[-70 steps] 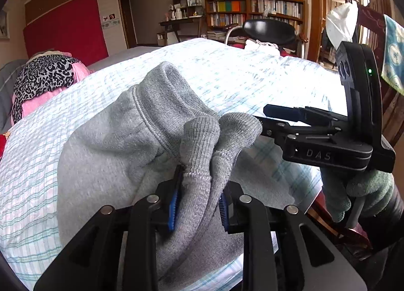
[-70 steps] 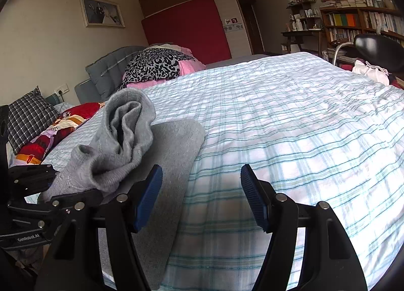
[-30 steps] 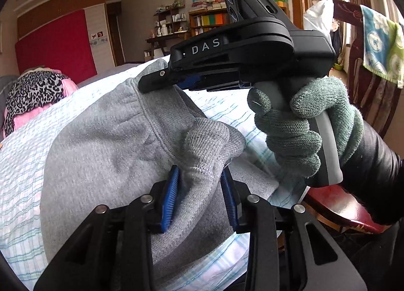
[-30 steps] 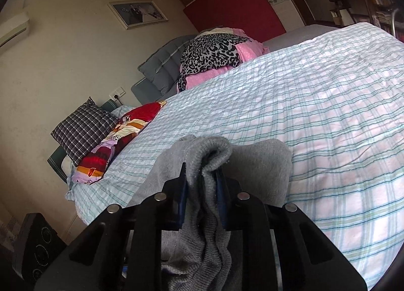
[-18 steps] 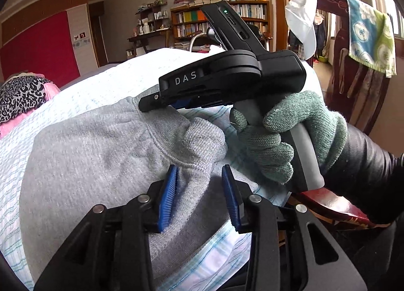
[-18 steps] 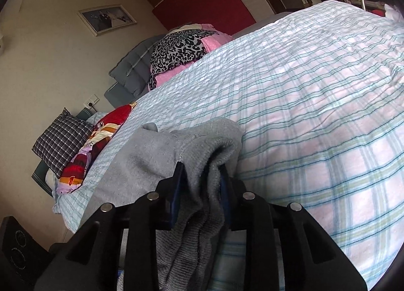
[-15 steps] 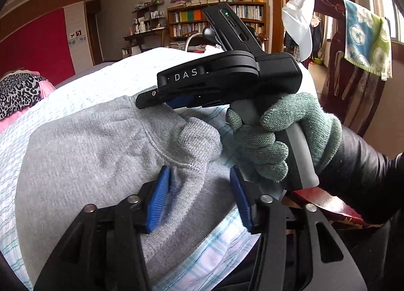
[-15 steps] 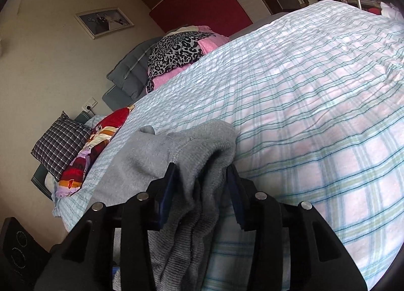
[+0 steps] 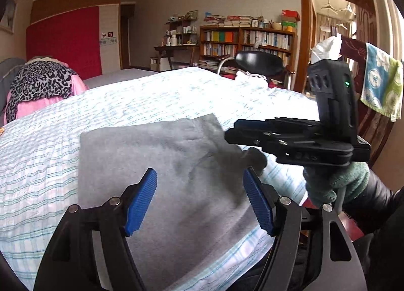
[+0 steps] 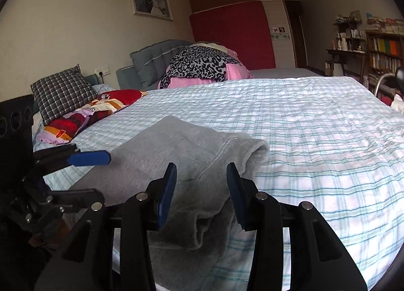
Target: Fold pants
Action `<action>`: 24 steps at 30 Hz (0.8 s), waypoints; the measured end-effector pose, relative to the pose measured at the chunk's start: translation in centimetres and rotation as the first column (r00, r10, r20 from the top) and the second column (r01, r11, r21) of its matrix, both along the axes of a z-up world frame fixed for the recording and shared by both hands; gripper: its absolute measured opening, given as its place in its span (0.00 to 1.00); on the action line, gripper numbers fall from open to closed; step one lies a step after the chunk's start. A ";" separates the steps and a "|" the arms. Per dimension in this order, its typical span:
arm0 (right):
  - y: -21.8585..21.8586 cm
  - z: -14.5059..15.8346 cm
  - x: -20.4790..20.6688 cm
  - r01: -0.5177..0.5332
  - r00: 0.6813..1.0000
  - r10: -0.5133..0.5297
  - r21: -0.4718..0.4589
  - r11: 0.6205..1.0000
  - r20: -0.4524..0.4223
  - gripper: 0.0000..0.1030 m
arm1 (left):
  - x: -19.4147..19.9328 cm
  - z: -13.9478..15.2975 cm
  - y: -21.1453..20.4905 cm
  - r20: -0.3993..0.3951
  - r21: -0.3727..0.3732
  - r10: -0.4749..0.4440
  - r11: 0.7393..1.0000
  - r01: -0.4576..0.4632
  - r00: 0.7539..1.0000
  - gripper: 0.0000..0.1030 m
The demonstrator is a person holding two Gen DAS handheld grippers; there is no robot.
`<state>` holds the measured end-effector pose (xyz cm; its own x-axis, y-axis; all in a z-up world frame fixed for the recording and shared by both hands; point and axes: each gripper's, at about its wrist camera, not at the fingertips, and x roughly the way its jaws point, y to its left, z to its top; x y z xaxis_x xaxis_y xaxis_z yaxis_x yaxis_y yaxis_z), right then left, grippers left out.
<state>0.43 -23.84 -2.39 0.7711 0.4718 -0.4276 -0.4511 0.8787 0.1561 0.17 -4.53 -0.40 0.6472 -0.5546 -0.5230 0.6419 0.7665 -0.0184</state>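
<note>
Tongs [image 9: 200,200] opening above pants [image 9: 161,169]; pillow [image 10: 63,91] right-view-only.

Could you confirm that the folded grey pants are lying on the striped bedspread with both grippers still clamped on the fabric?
Not quite: the grey pants do lie on the bedspread, but both wrist views show the left gripper, jaws opening, and right gripper clear of the fabric.

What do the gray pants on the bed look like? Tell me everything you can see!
The gray pants are soft and fuzzy, like sweatpants. They lie folded in a flat, roughly square bundle near the edge of the striped bed. A stitched seam curves across the top layer, and a ribbed end curls over at one corner. Nothing pinches them: the left gripper is opening and the right gripper is open, fingers clear of the cloth.
</note>
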 end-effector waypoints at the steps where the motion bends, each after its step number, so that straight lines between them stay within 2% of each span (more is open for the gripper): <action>1: 0.5 -0.4 -0.2 -0.016 1.000 0.016 -0.030 0.999 -0.003 0.41 | 0.2 -0.3 0.4 -0.010 0.006 0.018 1.000 -0.018 1.000 0.68; 4: 1.3 -2.3 0.0 -0.014 0.999 0.009 -0.113 0.994 -0.040 0.41 | 0.6 -1.6 1.7 -0.054 0.025 0.047 0.999 -0.045 0.997 0.68; 8: 0.6 -3.6 0.0 -0.021 0.998 0.015 -0.077 0.997 -0.067 0.43 | 0.6 -3.6 2.1 -0.078 0.058 0.056 0.997 -0.051 0.995 0.68; 10: 0.7 -4.0 -0.1 -0.017 0.998 0.012 -0.070 0.997 -0.069 0.43 | 0.4 -4.5 1.9 -0.074 0.069 0.057 0.996 -0.052 0.996 0.68; 13: 0.8 -4.5 -0.3 -0.011 0.998 0.007 -0.068 0.998 -0.056 0.43 | -0.3 -5.6 1.3 -0.017 0.093 0.053 0.994 -0.051 0.998 0.68; 15: 0.6 -4.6 -0.4 -0.008 0.999 0.005 -0.059 0.998 -0.054 0.43 | -0.5 -5.8 1.3 -0.003 0.092 0.053 0.994 -0.052 0.999 0.68; 24: 0.7 -4.6 -0.5 0.040 0.997 -0.044 -0.063 0.997 -0.063 0.45 | -0.1 -5.0 1.3 -0.034 0.072 0.083 0.994 -0.081 0.996 0.68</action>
